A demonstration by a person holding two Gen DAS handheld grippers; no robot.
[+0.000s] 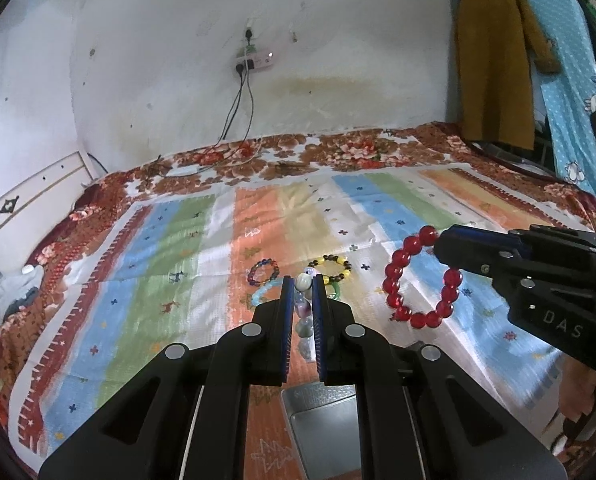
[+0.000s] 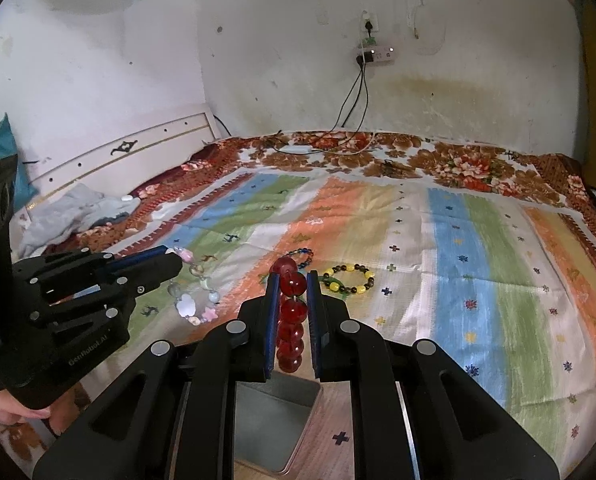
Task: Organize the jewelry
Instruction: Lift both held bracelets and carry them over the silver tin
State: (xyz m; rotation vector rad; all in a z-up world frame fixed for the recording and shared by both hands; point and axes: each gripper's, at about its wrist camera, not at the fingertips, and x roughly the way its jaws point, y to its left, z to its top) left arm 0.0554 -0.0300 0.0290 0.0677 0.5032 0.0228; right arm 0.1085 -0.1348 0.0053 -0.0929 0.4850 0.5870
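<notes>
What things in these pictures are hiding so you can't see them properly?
- Metal tin: in both wrist views the gripper bodies cover most of it and the bottom edge cuts it off.
- Light blue bracelet: left wrist view, partly behind the left gripper.
- Green bracelet: right wrist view, tucked behind the right gripper.
- Pastel bracelet: left wrist view, only a strip shows between the jaws.

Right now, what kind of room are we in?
Most likely a bedroom: there's a bed with a striped cover and a white headboard, and clothes hang by the wall.
</notes>
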